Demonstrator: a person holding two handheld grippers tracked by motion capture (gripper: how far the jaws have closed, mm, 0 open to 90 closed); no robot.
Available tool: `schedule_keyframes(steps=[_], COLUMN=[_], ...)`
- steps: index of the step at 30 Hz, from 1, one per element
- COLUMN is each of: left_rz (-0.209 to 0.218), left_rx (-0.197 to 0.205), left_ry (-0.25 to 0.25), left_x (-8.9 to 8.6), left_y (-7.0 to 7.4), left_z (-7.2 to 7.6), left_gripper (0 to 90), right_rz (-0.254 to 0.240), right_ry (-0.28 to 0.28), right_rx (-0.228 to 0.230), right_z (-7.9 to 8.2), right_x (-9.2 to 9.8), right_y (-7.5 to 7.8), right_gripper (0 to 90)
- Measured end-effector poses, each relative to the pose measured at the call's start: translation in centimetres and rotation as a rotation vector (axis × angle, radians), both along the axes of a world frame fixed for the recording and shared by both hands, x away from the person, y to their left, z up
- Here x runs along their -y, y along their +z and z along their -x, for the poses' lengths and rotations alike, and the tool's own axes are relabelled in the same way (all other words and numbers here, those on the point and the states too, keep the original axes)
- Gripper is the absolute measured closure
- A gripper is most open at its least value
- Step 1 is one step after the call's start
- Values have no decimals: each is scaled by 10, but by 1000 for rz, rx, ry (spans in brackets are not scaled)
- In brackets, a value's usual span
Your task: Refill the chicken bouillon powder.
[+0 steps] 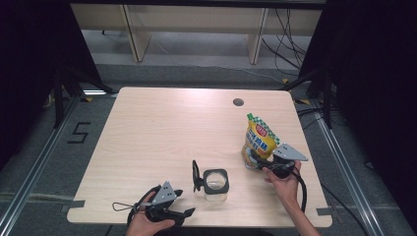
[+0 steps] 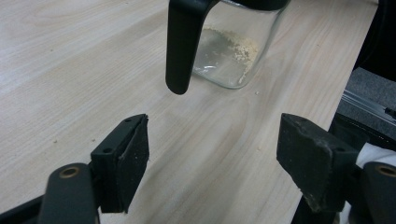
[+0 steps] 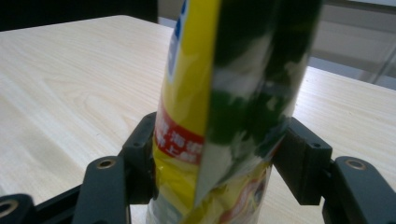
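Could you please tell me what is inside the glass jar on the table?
The glass jar holds a thin scatter of pale crumbs on its bottom; otherwise it looks empty. Its black handle covers part of the inside.

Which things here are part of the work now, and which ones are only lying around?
Part of the work:
- yellow-green pouch, standing, pressed between the right gripper jaws
- glass jar, lid swung open, a few crumbs inside
- left gripper, open, aimed at the jar, touching nothing

Only around:
- cable hole in the table
- wooden furniture legs behind
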State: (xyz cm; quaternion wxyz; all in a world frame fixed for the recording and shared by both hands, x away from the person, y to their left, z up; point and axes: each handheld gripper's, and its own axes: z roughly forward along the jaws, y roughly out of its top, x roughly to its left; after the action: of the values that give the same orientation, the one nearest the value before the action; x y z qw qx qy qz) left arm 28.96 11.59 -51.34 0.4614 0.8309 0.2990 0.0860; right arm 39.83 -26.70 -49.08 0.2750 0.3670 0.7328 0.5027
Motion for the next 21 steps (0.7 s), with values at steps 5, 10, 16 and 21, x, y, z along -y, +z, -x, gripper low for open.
schedule_keyframes(steps=[5, 10, 16, 21], left_rz=[-18, 15, 12, 12], left_rx=[-7, -13, -9, -2], left_ry=[18, 38, 23, 28], left_x=[-3, -3, -2, -2], left_y=[2, 2, 3, 2], left_z=[0, 1, 1, 1], left_gripper=[255, 256, 256, 252], right_rz=[61, 74, -82, -143], right_ry=[106, 170, 82, 43], right_rx=[21, 36, -38, -35], right_z=[-11, -18, -14, -17], right_x=[11, 17, 12, 7], right_y=[9, 10, -2, -10], right_gripper=[434, 441, 259, 186])
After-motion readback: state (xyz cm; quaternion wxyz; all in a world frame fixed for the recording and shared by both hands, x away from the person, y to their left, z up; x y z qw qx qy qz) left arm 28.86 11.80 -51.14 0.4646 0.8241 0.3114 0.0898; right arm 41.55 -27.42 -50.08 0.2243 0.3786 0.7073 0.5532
